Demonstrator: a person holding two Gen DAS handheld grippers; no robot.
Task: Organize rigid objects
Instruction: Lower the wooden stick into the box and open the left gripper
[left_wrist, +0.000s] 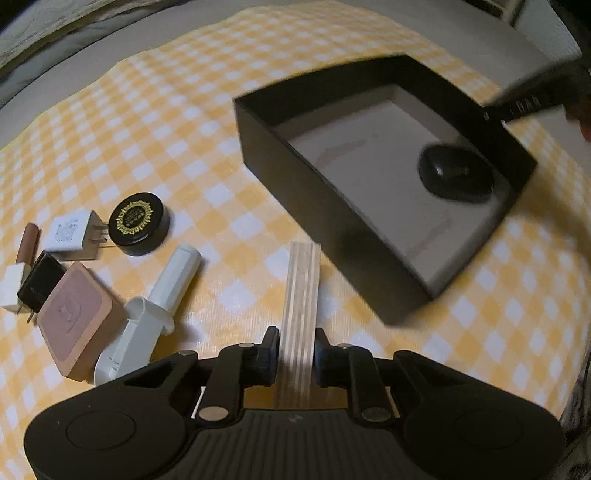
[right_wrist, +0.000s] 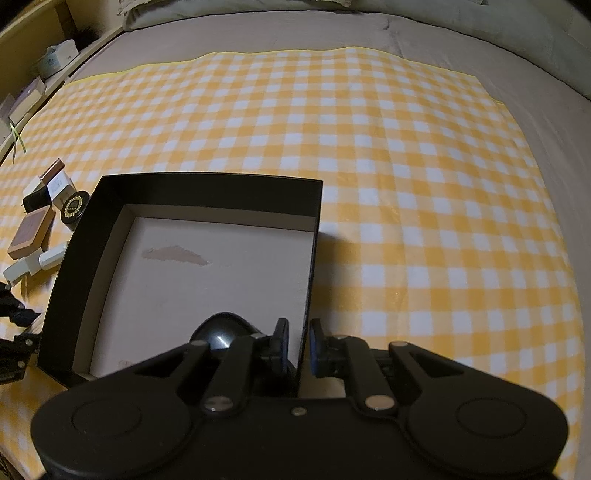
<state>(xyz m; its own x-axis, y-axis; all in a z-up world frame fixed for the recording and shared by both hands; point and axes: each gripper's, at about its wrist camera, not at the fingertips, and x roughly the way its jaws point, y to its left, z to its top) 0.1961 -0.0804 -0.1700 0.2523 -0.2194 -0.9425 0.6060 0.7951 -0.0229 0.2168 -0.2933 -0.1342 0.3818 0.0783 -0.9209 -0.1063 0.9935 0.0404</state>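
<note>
Item, wood block (left_wrist: 300, 310): pinched upright in my left tool (left_wrist: 296, 354) above the checked cloth (left_wrist: 229, 155), beside the box (left_wrist: 332, 236), I judge for loading, while my right tool (right_wrist: 298, 345) clamps the box wall to steady it.

Left gripper (left_wrist: 296, 349): black two-finger tool, pointing steeply down; jaws drawn in, pads pressed on both faces of the pale layered plywood block (left_wrist: 300, 317).
Left fingers (left_wrist: 271, 347): upright, parallel, level with each other.
Right gripper (right_wrist: 298, 345): black two-finger tool, pointing steeply down; jaws nearly together, clamped on the thin right wall of the black open cardboard box (right_wrist: 308, 295).
Right fingers (right_wrist: 317, 347): blue-padded, one inside the wall, one outside.
</note>
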